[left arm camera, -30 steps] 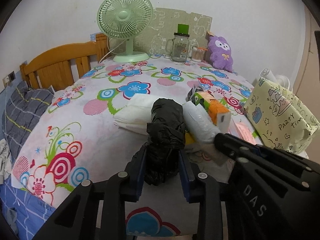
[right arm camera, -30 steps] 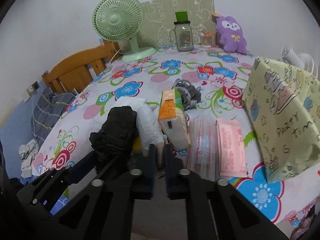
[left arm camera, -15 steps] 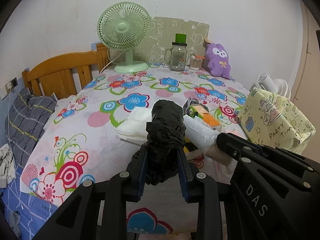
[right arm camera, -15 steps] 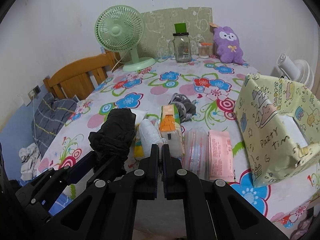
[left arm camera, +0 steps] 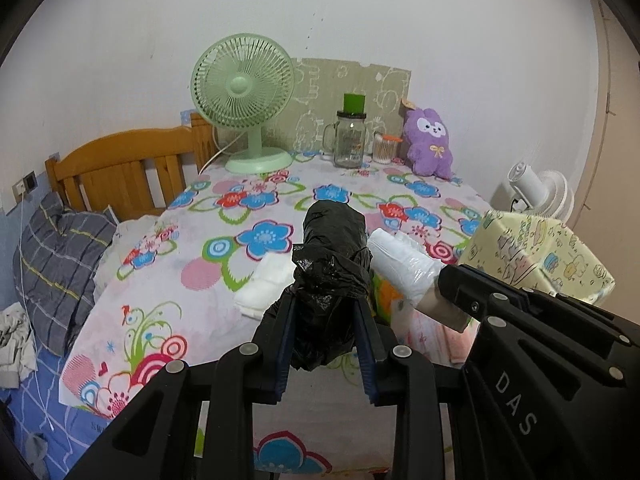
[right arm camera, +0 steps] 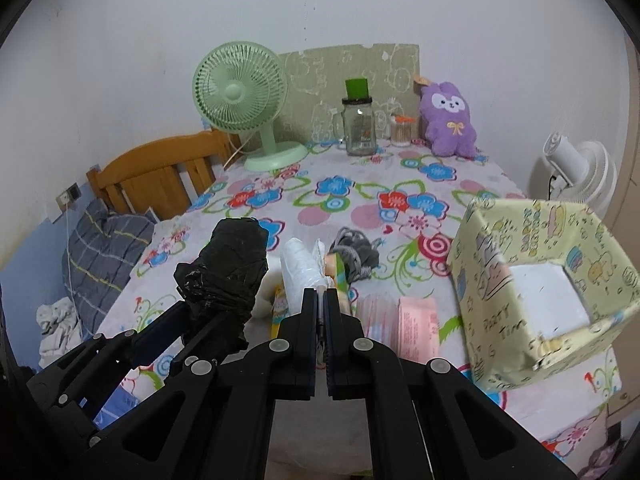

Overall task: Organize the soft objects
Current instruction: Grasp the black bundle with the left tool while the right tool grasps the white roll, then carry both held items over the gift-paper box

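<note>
**Inspector A:** We find the left gripper (left arm camera: 325, 320) nearly closed on the black bag roll (left arm camera: 330, 256), its pads pressed into the near end. The roll is raised off the flowered cloth (left arm camera: 240, 240), up and to the left of the yellow box (right arm camera: 532, 284). We judge it light, soft and slippery; the film crumples under the pads, so a hold around the thick middle would be safer.

**Inspector B:** We note the right gripper (right arm camera: 321, 304) fully closed on the near end of the white bag roll (right arm camera: 300, 268), which is likewise lifted, just left of the box. We judge it light and squashy.

**Inspector A:** Legible writing: "Party Tim" on the box side; "DAS" on the right gripper's body. The pink packets (right arm camera: 416, 320) beside the box carry print too small to read.
</note>
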`<state>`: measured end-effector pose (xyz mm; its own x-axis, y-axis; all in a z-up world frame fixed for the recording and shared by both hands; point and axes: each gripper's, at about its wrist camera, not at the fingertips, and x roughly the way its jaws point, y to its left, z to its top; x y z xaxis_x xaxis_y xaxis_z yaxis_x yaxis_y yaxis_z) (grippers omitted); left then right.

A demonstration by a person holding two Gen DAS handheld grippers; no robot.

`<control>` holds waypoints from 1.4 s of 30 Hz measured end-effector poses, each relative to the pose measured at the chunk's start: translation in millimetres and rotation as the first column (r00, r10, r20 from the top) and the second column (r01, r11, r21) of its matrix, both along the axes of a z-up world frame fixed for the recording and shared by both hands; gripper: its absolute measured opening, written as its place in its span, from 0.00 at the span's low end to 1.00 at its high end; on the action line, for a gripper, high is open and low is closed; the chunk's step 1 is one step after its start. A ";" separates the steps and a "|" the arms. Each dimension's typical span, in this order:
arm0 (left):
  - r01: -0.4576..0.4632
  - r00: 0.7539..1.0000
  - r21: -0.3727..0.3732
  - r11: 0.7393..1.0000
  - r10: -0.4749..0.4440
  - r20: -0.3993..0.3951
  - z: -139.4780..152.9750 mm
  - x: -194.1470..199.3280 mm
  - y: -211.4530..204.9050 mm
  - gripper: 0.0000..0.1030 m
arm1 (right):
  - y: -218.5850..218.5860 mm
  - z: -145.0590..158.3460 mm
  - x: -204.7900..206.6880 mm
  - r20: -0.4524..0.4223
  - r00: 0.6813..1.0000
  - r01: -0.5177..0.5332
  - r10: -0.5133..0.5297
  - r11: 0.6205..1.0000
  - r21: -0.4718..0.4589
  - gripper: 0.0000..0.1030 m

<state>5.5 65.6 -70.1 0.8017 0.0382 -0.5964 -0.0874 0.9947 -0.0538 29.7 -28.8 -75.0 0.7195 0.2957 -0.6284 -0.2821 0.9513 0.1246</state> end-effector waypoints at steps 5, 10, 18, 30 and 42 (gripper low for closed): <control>0.012 1.000 0.006 1.000 -0.012 0.016 12.5 2.3 -4.4 0.27 | -5.2 14.2 0.2 0.021 1.000 0.019 -0.018 1.000 -0.007 0.06; 0.027 0.999 0.005 1.000 -0.027 0.027 23.0 6.7 -9.7 0.27 | -11.1 24.6 1.9 0.035 0.999 0.035 -0.035 0.999 -0.011 0.06; 0.041 0.998 0.006 0.999 -0.041 0.049 37.0 16.0 -21.8 0.27 | -24.1 39.9 9.9 0.055 0.997 0.052 -0.051 0.999 -0.006 0.06; 0.056 0.996 0.007 0.998 -0.057 0.075 49.3 29.4 -53.5 0.27 | -56.5 55.5 21.4 0.081 0.994 0.068 -0.067 0.998 -0.006 0.06; 0.097 0.991 0.010 0.995 -0.097 0.091 56.5 40.2 -92.8 0.27 | -96.4 64.9 28.0 0.100 0.990 0.104 -0.103 0.995 -0.006 0.06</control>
<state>45.8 -27.2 -13.6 0.8529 -0.0395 -0.5206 0.0145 0.9985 -0.0519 57.7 -125.2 -10.1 0.8048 0.2097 -0.5553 -0.1923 0.9772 0.0903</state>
